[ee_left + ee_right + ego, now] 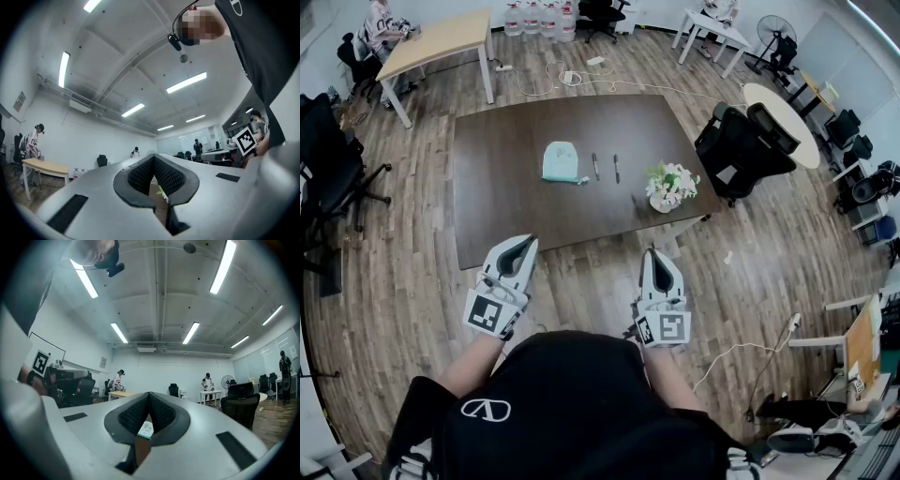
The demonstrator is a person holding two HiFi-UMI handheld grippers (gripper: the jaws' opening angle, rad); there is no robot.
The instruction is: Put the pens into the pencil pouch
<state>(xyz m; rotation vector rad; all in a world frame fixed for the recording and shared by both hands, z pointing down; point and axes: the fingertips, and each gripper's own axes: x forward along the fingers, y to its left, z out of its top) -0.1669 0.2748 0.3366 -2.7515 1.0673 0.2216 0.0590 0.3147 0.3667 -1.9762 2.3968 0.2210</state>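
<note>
The left gripper (523, 246) is up in the air in front of the person. It is well apart from the pencil pouch (561, 161), on the side nearer the person and a little to the left of it. Its fingers (140, 176) are pressed together and there is nothing in them.

The pencil pouch is light blue-green. It lies flat on the dark tabletop (506, 197). It is too small here to tell if its top is open.

Just to the right of the pouch lies the first pen (595, 166). The second pen (617, 169) lies a bit farther right of the pouch. The two pens lie side by side and do not touch each other or the pouch.

The right gripper (657, 255) is also up in the air, well apart from the pouch, nearer the person and off to its right. Its fingers (133, 414) are pressed together too, with nothing in them.

A small pot of flowers (670, 186) stands on the tabletop, farther right of the pouch than both pens.

It looks like the job has not begun yet. Both pens are out of the pouch and no gripper is near them. The step in hand is reaching out to the tabletop. Next, one gripper will likely need to open its fingers, come down over a pen and close on its thin body. The other gripper may need to hold the pouch so the pen can slide in.
</note>
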